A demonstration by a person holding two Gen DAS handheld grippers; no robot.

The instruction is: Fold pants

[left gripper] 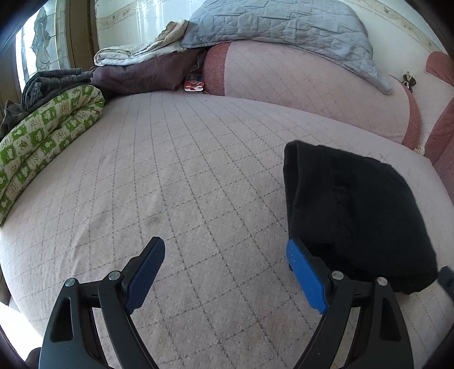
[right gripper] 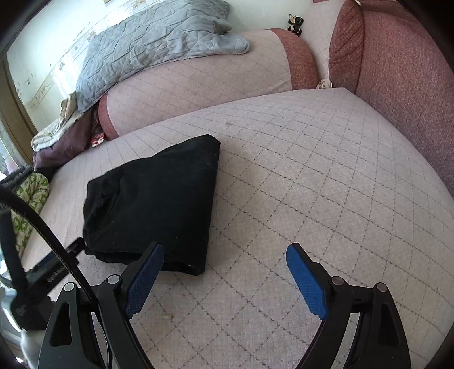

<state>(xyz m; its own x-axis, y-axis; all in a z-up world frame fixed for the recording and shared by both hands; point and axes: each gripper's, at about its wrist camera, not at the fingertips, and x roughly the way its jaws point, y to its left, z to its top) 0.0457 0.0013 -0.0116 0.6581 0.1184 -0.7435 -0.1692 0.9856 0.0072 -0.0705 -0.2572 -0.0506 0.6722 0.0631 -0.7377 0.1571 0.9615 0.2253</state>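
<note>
Fingers [left gripper: 305, 279] on left gripper [left gripper: 225, 272] and right gripper [right gripper: 225, 276] spread apart, empty; black pants [right gripper: 153, 204] folded on bed [right gripper: 312, 184], left tip maybe touching them.

You have open quilted cushion [left gripper: 184, 176] ahead; the folded black pants [right gripper: 153, 204], green patterned bedding [left gripper: 48, 142] and backrest [right gripper: 198, 85] bound it.

We are in a home: a quilted sofa seat [left gripper: 198, 170], bedding [left gripper: 272, 25] piled along its back edge, wallpapered wall [left gripper: 127, 20].
</note>
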